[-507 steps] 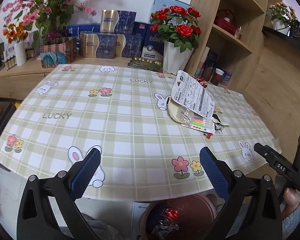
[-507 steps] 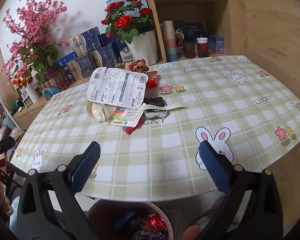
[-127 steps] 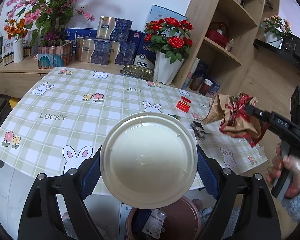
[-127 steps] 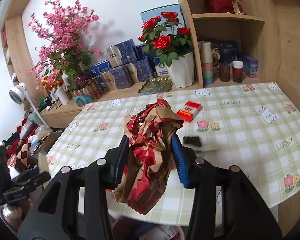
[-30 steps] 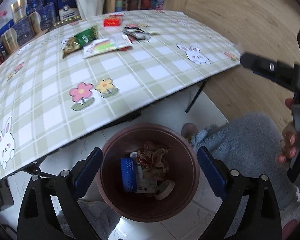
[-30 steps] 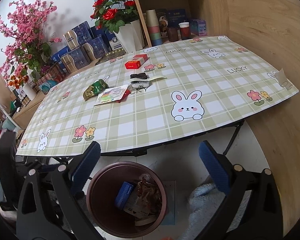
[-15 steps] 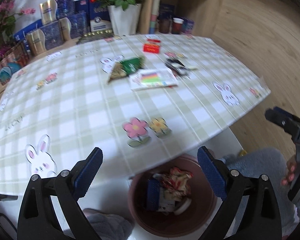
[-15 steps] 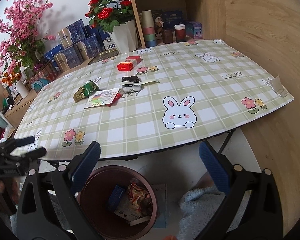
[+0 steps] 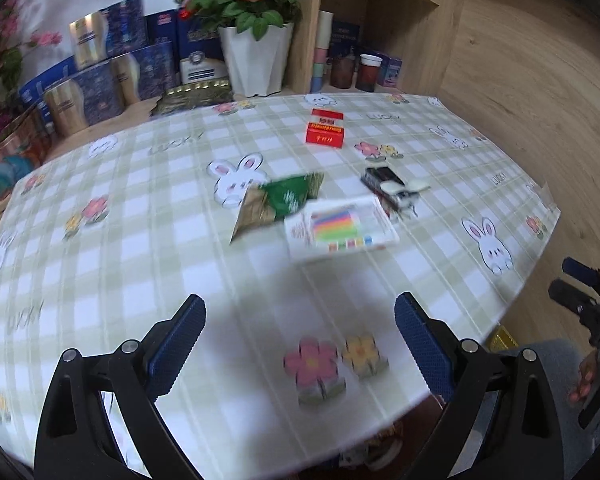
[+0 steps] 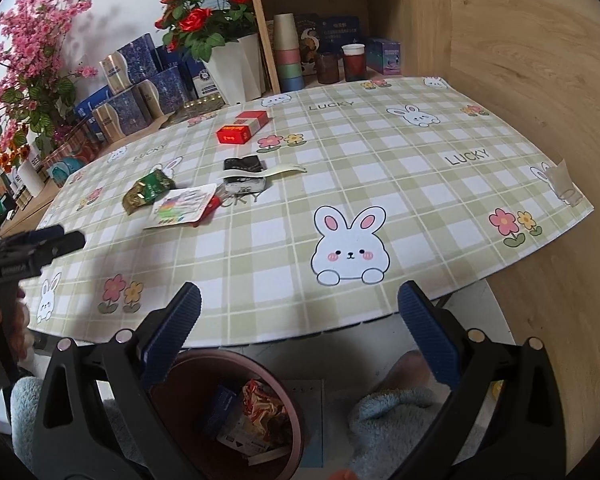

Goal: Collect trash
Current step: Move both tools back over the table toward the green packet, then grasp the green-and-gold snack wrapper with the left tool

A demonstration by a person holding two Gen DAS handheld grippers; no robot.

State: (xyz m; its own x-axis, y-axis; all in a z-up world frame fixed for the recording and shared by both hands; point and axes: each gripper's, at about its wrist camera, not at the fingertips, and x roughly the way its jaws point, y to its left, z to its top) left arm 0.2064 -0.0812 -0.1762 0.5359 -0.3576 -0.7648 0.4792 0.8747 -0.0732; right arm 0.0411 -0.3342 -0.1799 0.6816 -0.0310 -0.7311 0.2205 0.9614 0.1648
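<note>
On the checked tablecloth (image 9: 112,264) lie a green and gold wrapper (image 9: 276,202), a white card with coloured stripes (image 9: 340,228), a black and white packet (image 9: 392,188) and a red box (image 9: 325,133). They also show in the right wrist view: wrapper (image 10: 146,191), card (image 10: 182,205), packet (image 10: 245,178), red box (image 10: 242,128). My left gripper (image 9: 298,340) is open and empty above the table's near edge. My right gripper (image 10: 298,336) is open and empty over the brown bin (image 10: 296,412), which holds trash.
A white pot of red roses (image 9: 256,56), blue and gold boxes (image 9: 100,80) and cups (image 10: 288,62) stand behind the table. A wooden shelf and wall (image 10: 520,40) are to the right. The left gripper shows at the left of the right wrist view (image 10: 32,248).
The left gripper has lifted from over the bin and moved forward over the table toward the trash. The right gripper has risen a little above the bin.
</note>
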